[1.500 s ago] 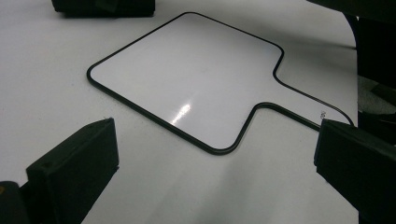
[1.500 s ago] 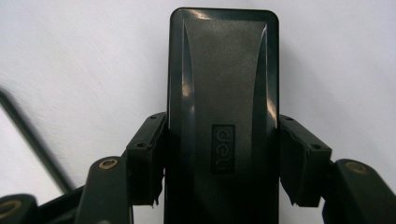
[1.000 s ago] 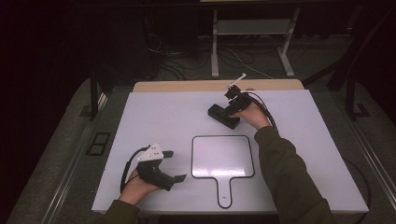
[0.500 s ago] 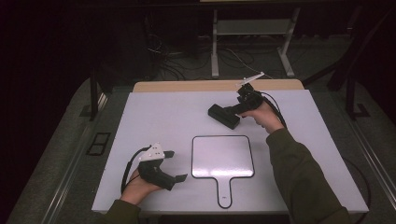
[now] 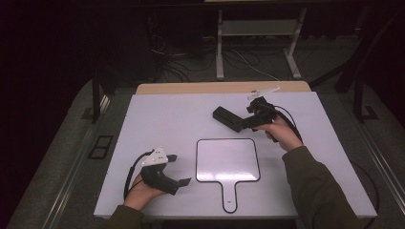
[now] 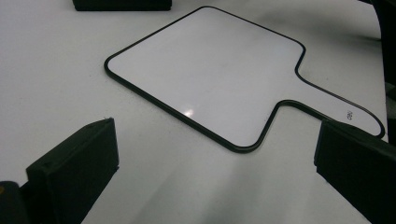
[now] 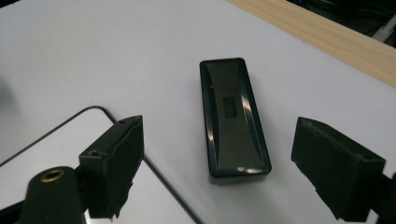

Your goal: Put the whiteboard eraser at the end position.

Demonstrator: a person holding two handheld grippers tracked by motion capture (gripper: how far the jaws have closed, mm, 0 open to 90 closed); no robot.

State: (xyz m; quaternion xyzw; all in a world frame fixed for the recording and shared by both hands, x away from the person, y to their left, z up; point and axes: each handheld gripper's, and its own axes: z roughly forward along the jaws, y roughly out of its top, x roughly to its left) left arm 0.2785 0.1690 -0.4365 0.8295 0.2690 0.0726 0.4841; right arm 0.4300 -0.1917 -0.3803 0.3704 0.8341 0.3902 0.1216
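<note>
Right gripper has backed away from the black eraser block since a second ago: in the earlier high-view frames its jaws sat over the block, and now they stand just off its near end. Its jaws have just been opening. In the right gripper view they stand wide apart with the block lying free on the surface ahead of them, pads touching nothing.

Judgement: this reads as a release. The block has been set down behind the board, so a placing step looks finished, or the grip is being reset.

Left gripper rests at the front left of the surface, held low in the left hand. In the left gripper view the jaws are spread wide with nothing between them, facing the board. No visible shift from the earlier frames.

Materials and shapes:
- Block: glossy black hard shell, long rectangle, rounded corners, shallow bevelled top with a small inset patch at centre. Lies flat.
- Paddle-shaped whiteboard: smooth white face that catches a small glare spot, thin dark rim, rounded corners, short handle toward the person. Lies flat at centre front, apart from the block.
- Surface: matte white sheet; a strip of pale wood shows along the far edge.
</note>
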